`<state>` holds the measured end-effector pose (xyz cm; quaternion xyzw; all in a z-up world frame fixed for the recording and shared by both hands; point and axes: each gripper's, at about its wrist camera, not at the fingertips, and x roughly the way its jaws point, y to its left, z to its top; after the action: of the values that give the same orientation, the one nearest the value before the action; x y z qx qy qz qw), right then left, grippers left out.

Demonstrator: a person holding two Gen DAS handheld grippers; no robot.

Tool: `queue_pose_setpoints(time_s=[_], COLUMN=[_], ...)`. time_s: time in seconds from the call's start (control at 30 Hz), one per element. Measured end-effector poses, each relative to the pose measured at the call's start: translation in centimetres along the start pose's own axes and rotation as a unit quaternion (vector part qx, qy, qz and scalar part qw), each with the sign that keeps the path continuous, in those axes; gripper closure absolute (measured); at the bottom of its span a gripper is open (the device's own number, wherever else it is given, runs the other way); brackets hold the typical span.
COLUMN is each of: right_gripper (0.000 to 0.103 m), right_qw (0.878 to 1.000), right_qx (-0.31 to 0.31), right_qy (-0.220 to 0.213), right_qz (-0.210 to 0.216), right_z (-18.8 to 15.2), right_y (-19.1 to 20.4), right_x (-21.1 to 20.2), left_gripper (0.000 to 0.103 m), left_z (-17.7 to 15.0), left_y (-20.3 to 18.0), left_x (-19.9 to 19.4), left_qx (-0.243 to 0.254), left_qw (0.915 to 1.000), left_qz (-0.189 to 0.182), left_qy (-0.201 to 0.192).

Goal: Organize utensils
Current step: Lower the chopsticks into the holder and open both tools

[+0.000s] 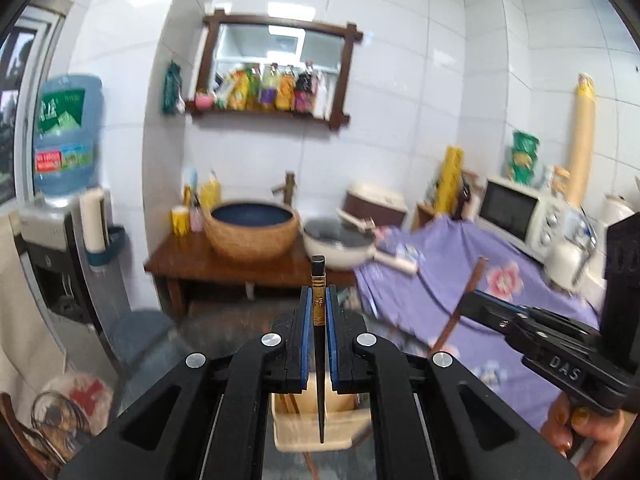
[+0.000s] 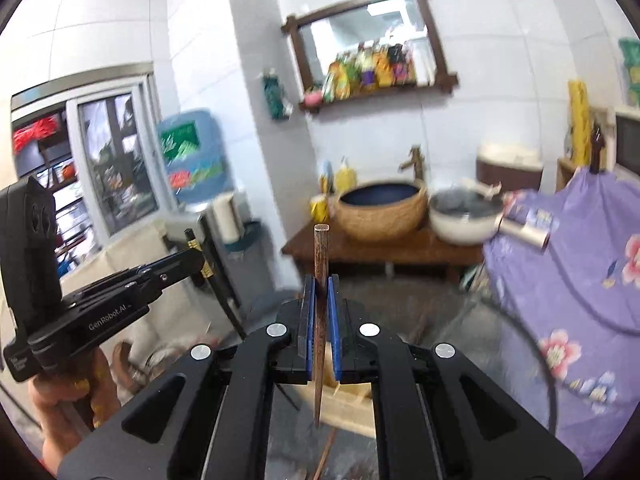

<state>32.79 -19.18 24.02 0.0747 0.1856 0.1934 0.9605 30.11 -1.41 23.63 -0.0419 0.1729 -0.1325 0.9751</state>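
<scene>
The left claw [image 1: 319,304] is pinching a black chopstick [image 1: 319,280] between its blue pads, long axis upright, gold-banded end pointing up past the tips. The right claw [image 2: 319,296] is pinching a brown wooden chopstick [image 2: 321,248] likewise, tapered end pointing down toward a beige holder [image 1: 288,428] under the claws.

black hand-held gripper [image 1: 319,300], blue pads, silver screws; gold-painted nails.

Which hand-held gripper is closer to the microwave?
Right. The right hand-held gripper, pinching a brown chopstick, sits on the microwave's side. The left hand-held gripper, pinching a black chopstick, is farther over, toward the water dispenser.
</scene>
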Motion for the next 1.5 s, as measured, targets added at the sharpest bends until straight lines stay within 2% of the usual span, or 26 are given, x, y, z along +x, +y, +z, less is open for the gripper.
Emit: queue_pose_setpoints(time_s=[0.13,0.27,0.57,0.77,0.87,0.93,0.97,1.03,1.07,1.1,1.17,1.27,1.3,1.37,1.5], right_gripper=[0.096,0.096,0.096,0.096,0.095,0.088,0.082,0.04,0.038,0.038,0.038,0.038,0.038,0.038,0.038], right_qw=[0.998,0.997,0.996,0.995,0.995,0.994,0.994,0.995,0.995,0.995,0.995,0.995,0.995,0.995,0.995], right_qx=[-0.01,-0.018,0.001,0.008,-0.003,-0.009,-0.011,-0.014,-0.018,-0.021,-0.028,-0.023,-0.024,-0.023,-0.029], right_qy=[-0.032,-0.028,0.036,0.058,0.055,0.058,0.062,0.056,0.042,0.034,0.041,0.039,0.038,0.04,0.069], right_qz=[-0.044,-0.076,-0.085,-0.083,-0.085,-0.087,-0.085,-0.084,-0.091,-0.095,-0.09,-0.09,-0.09,-0.086,-0.067], right_z=[2.1,0.9,-5.2,-7.4,-7.9,-8.1,-8.2,-8.4,-8.5,-8.5,-8.8,-9.5,-9.9,-10.9,-13.9], right_y=[0.0,-0.7,-3.0,-3.7,-3.6,-3.4,-3.4,-3.2,-3.1,-3.1,-2.9,-2.9,-2.8,-2.5,-2.0], right_x=[1.5,4.3,9.4,10.9,11.0,10.9,11.0,10.6,10.1,9.7,9.2,7.6,7.0,5.6,3.9], left_gripper=[0.096,0.096,0.096,0.096,0.096,0.096,0.091,0.068,0.052,0.045,0.041,0.02,0.017,0.016,0.016], left_z=[1.3,-0.8,-7.1,-9.8,-10.7,-11.0,-11.1,-11.3,-11.4,-11.5,-11.8,-12.9,-13.4,-15.0,-19.0], left_y=[-0.1,0.0,1.5,2.1,2.3,2.4,2.3,2.2,2.3,2.3,2.2,2.2,2.3,2.2,1.7], left_x=[2.5,5.4,9.4,11.2,11.5,11.5,11.3,10.8,10.2,9.5,8.3,6.4,5.8,4.5,2.9], left_qx=[-0.01,-0.013,-0.019,-0.022,-0.024,-0.021,-0.018,-0.017,-0.02,-0.022,-0.02,-0.018,-0.019,-0.014,0.016], left_qw=[0.9997,0.9992,0.9966,0.9936,0.9927,0.9929,0.9929,0.9934,0.9943,0.9951,0.9958,0.9956,0.9954,0.994,0.989], left_qz=[0.022,0.038,0.039,0.039,0.039,0.038,0.033,0.031,0.031,0.031,0.026,0.013,0.011,0.002,-0.006], left_qy=[-0.007,0.008,0.07,0.104,0.112,0.11,0.112,0.109,0.1,0.091,0.085,0.092,0.093,0.109,0.147])
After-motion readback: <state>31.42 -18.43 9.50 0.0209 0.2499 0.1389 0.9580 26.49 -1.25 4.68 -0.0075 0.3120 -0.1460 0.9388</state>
